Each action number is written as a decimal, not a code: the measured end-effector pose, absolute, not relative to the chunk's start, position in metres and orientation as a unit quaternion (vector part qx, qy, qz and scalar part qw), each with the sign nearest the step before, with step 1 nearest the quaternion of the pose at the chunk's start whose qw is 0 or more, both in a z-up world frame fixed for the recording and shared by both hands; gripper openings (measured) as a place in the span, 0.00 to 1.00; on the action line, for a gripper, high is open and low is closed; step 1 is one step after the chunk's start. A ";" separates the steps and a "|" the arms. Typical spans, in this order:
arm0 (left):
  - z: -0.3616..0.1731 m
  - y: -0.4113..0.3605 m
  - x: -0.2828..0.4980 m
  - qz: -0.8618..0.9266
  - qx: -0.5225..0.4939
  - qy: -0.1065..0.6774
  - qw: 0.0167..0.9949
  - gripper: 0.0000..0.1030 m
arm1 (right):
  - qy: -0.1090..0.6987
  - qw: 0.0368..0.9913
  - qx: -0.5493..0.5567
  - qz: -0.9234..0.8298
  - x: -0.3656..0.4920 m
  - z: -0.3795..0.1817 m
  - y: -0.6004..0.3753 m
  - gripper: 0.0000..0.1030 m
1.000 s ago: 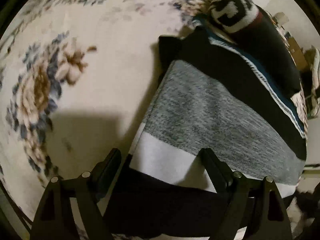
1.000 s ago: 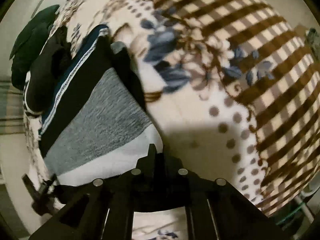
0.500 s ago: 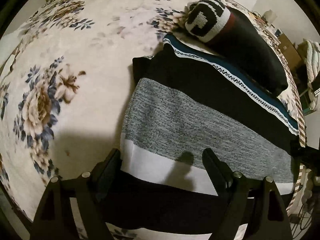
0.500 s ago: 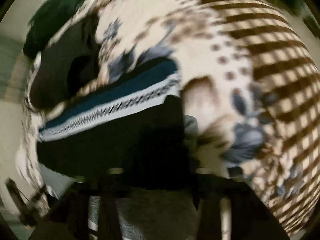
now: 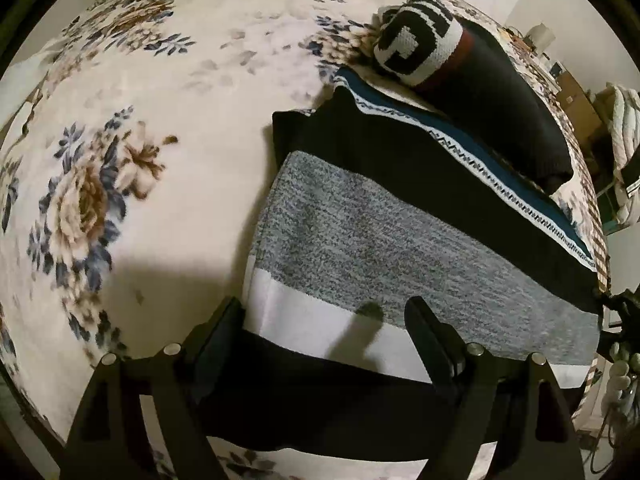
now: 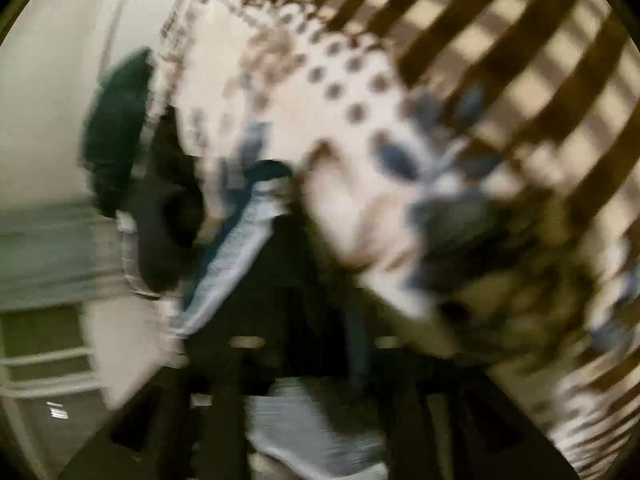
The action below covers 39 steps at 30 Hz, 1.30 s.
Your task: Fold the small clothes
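Note:
A folded garment with grey (image 5: 384, 240), white and black bands lies flat on the floral bedspread (image 5: 160, 120). My left gripper (image 5: 324, 312) is open and empty, its fingers (image 5: 424, 328) hovering over the garment's white band at the near edge. The right wrist view is heavily blurred: my right gripper (image 6: 312, 344) is over the garment's black part (image 6: 288, 280) near its blue and white trim (image 6: 236, 248), with grey cloth (image 6: 316, 432) below it. I cannot tell whether its jaws are open or shut.
A rolled black knit item with a black-and-white patterned end (image 5: 472, 76) lies on the bed beyond the garment. A dark green item (image 6: 116, 128) sits at the bed's far edge. Room clutter (image 5: 620, 152) stands past the bed's right edge.
The right gripper has swung fast across the garment toward its trimmed edge, blurring its view. The left gripper has pulled back and risen slightly, staying open over the white band.

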<state>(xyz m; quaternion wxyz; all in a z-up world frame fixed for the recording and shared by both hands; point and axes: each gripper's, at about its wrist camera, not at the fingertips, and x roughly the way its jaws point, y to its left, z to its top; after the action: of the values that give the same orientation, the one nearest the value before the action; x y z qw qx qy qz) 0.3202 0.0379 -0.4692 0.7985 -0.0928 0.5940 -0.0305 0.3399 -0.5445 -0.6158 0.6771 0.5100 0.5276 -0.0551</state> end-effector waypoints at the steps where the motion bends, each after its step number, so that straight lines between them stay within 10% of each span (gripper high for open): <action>1: -0.468 0.038 0.320 -0.031 -0.093 0.592 0.800 0.81 | 0.523 0.683 0.508 -0.054 0.340 -0.612 -0.544 0.58; 5: -0.467 0.037 0.319 -0.027 -0.092 0.590 0.802 0.81 | 0.512 0.714 0.477 -0.018 0.354 -0.591 -0.524 0.52; 7: -0.464 0.040 0.321 -0.023 -0.098 0.588 0.803 0.81 | 0.532 0.712 0.458 -0.016 0.363 -0.596 -0.513 0.11; 21: -0.496 0.033 0.454 -0.067 -0.114 0.599 0.790 0.80 | 0.585 0.725 0.360 -0.056 0.379 -0.600 -0.478 0.24; 22: -0.501 0.029 0.458 -0.075 -0.114 0.601 0.787 0.71 | 0.581 0.720 0.376 -0.058 0.374 -0.601 -0.484 0.24; 25: -0.500 0.023 0.458 -0.102 -0.117 0.598 0.787 0.05 | 0.568 0.708 0.414 -0.063 0.367 -0.608 -0.494 0.24; 32: -0.466 0.037 0.440 -0.213 -0.272 0.551 0.759 0.05 | 0.563 0.711 0.415 -0.066 0.360 -0.609 -0.491 0.24; 39: -0.565 0.121 0.452 -0.149 -0.526 0.558 0.624 0.10 | 0.571 0.705 0.417 -0.065 0.363 -0.609 -0.494 0.24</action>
<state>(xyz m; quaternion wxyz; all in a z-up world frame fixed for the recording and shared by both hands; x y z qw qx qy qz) 0.4522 0.1205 -0.5655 0.6243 -0.5264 0.5576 -0.1488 0.3631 -0.4938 -0.6092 0.7046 0.4169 0.5706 -0.0650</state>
